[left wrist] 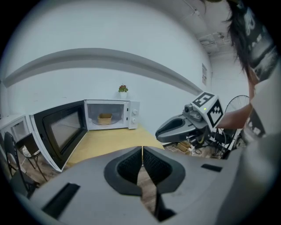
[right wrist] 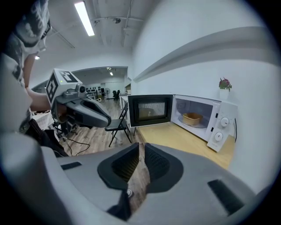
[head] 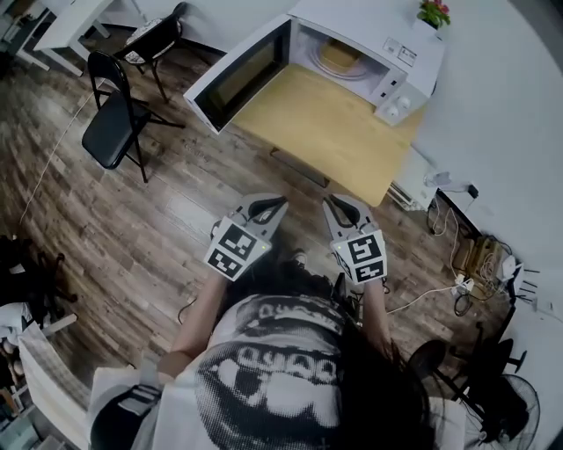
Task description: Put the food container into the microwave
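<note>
The tan food container point(head: 339, 55) sits on the turntable inside the white microwave point(head: 413, 61), whose door point(head: 242, 75) hangs wide open to the left. The microwave stands at the far end of a wooden table point(head: 325, 123). Both grippers hover off the table's near edge, over the floor, well short of the microwave. My left gripper point(head: 277, 204) is shut with nothing in it, its jaws point(left wrist: 142, 151) meeting. My right gripper point(head: 334, 202) is shut and empty too point(right wrist: 141, 149). The container also shows in the gripper views point(left wrist: 104, 118) point(right wrist: 192, 118).
A small potted plant point(head: 433, 12) stands on the microwave. A black folding chair point(head: 119, 123) is on the wooden floor at left. Cables and a power strip point(head: 466, 264) lie at right by the wall, with a fan point(head: 515, 409) near the bottom right.
</note>
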The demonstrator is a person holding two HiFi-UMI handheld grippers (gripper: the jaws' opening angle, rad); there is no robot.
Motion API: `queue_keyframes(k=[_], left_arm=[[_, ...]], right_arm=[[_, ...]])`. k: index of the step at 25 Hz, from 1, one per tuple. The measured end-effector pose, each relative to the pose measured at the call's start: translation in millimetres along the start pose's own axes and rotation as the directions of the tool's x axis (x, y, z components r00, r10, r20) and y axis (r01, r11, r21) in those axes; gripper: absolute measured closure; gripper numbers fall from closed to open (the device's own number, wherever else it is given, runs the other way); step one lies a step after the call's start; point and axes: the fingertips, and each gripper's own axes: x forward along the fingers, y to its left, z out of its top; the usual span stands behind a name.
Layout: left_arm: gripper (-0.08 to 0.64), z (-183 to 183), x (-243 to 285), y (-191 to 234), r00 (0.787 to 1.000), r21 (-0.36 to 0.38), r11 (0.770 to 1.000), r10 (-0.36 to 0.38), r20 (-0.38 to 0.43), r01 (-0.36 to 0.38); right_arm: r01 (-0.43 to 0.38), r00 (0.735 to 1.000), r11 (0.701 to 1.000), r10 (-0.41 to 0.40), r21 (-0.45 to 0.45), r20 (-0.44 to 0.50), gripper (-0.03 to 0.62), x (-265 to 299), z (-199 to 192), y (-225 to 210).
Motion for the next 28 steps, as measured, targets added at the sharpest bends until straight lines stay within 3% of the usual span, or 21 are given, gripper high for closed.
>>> queue_keyframes(k=[7,15,28], left_arm=[[0.554,-14.2,-12.5,-63.2,1.0,-0.012,1.0,0.019,-0.008,-0.019],[0.554,-27.1,-26.5,-103.0,0.998,0.002,0.998,0.058,-0.019,-0.058],[0.554,-16.4,-13.1,-150.2,1.0,0.052,0.999,0.009,-0.012,-0.008]], right_arm=[[-0.03,0.999,0.999,0.031,-0.018,0.04,0.589,-41.8,-20.7,19.9],[-0.081,0.988,0.996,0.083,-0.022,0.13,0.589,-81.7,-28.4,40.9],[-0.067,0.98,0.998,0.063,0.017,0.189,0.589,-125.2,-33.6,26.0]])
